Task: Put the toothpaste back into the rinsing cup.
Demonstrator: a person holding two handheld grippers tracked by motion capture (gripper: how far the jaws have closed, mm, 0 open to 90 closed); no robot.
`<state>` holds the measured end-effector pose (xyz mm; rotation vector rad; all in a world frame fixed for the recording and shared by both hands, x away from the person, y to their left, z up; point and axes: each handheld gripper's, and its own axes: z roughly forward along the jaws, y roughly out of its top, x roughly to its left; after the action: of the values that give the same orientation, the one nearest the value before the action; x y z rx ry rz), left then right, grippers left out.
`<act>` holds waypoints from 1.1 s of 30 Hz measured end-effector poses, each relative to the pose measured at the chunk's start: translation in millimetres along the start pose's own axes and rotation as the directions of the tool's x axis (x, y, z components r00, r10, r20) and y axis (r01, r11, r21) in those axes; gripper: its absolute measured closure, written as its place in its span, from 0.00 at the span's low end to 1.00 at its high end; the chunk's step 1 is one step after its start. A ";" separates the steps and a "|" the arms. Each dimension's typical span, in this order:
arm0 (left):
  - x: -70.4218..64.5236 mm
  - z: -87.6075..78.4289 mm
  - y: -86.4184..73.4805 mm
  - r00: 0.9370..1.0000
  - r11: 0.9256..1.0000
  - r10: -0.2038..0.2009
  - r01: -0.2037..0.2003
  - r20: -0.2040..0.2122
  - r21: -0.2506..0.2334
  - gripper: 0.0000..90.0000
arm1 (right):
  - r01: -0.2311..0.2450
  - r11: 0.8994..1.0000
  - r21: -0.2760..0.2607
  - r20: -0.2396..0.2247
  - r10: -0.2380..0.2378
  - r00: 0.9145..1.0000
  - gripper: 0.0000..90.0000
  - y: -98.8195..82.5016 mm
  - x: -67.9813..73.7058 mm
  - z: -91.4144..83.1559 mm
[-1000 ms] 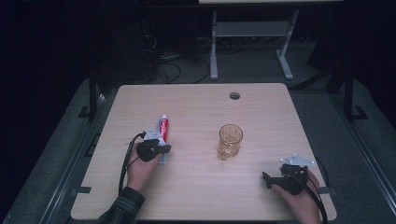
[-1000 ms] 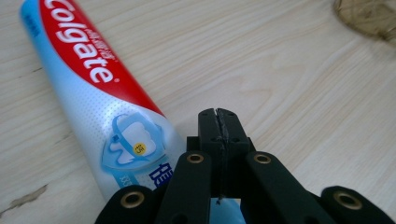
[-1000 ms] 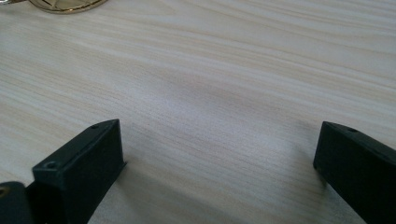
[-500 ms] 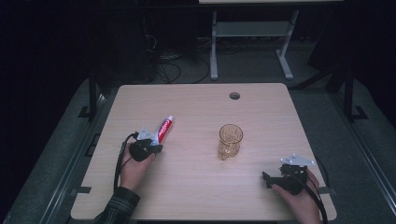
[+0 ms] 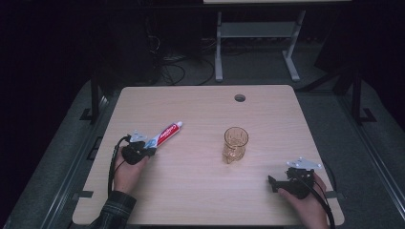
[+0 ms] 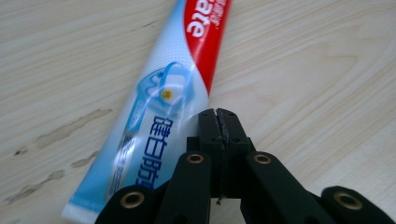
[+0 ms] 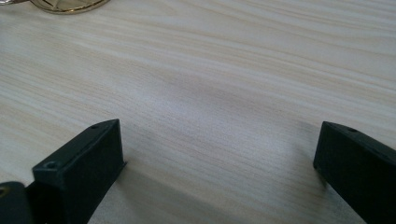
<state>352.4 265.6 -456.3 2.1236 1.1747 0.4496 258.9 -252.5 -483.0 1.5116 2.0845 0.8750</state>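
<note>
Left gripper point(image 5: 143, 151), high view: held in left hand point(image 5: 126, 168) near table's left edge, cable looping back toward plaid sleeve point(image 5: 113, 215). Left gripper view point(image 6: 219, 128): jaws pressed together, no gap between pads; lower right edge of toothpaste tube point(image 6: 159, 109) just beside the tips, possibly nipped at the edge, cannot tell. Tube lying flat on wood, white and blue at crimped end, red band farther up.

High view: toothpaste tube point(image 5: 166, 134) angled up and to the right from the left gripper, cap end pointing toward table centre.

Right gripper point(image 5: 282, 181), high view: in right hand point(image 5: 308, 202) at near right corner, grey plate on top. Right gripper view point(image 7: 219, 163): jaws wide apart, bare wood between, resting low over table point(image 7: 224, 79).

Amber glass cup point(image 5: 235, 144): upright near table centre, well apart from both grippers; its base edge at upper left of right gripper view point(image 7: 65, 4).

Cable hole point(image 5: 239, 98) near far edge of table point(image 5: 200, 186).
</note>
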 end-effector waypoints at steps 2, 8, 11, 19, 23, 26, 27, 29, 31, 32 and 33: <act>3.7 -1.5 -1.2 1.000 1.000 -0.002 0.002 -0.013 0.001 1.00 | 0.000 1.000 0.001 0.000 0.000 1.000 0.01 0.0 0.0 0.0; 14.3 -5.2 -4.8 0.999 1.000 -0.013 0.014 -0.045 0.008 1.00 | 0.002 1.000 0.000 -0.002 -0.002 1.000 0.01 0.2 -0.1 0.2; 22.8 -9.0 -7.8 0.997 1.000 -0.027 0.027 -0.070 0.007 1.00 | 0.002 1.000 0.000 -0.001 -0.002 1.000 0.01 0.2 0.0 0.2; 41.8 -14.5 -14.6 0.991 0.998 -0.058 0.060 -0.121 0.008 1.00 | 0.002 1.000 0.000 -0.002 -0.002 1.000 0.01 0.2 0.0 0.2; 51.2 -15.0 -17.5 0.988 0.997 -0.071 0.073 -0.136 0.007 1.00 | 0.002 1.000 0.000 -0.002 -0.002 1.000 0.01 0.2 0.0 0.2; 54.6 -15.6 -18.9 0.988 0.997 -0.080 0.081 -0.135 0.005 1.00 | 0.002 1.000 0.000 -0.001 -0.002 1.000 0.01 0.2 0.0 0.2; 55.3 -16.7 -19.0 0.987 0.996 -0.084 0.085 -0.137 0.002 1.00 | 0.003 1.000 0.000 -0.001 -0.003 1.000 0.01 0.2 -0.1 0.2; 54.6 -17.8 -18.3 0.988 0.996 -0.086 0.086 -0.131 -0.005 1.00 | 0.003 1.000 0.000 -0.002 -0.003 1.000 0.01 0.2 0.0 0.2; 53.9 -18.0 -17.7 0.988 0.996 -0.088 0.087 -0.127 -0.009 1.00 | 0.003 1.000 0.000 -0.002 -0.003 1.000 0.01 0.3 0.0 0.3; 53.0 -18.6 -16.8 0.989 0.996 -0.089 0.088 -0.121 -0.013 1.00 | 0.003 1.000 0.000 -0.002 -0.003 1.000 0.01 0.3 0.0 0.3; 51.1 -19.5 -13.3 0.990 0.996 -0.092 0.090 -0.105 -0.017 1.00 | 0.003 1.000 0.000 -0.002 -0.003 1.000 0.01 0.3 0.0 0.3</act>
<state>360.4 321.2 -452.3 2.0477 1.3191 0.5316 259.3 -252.4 -483.0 1.5077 2.0876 0.8754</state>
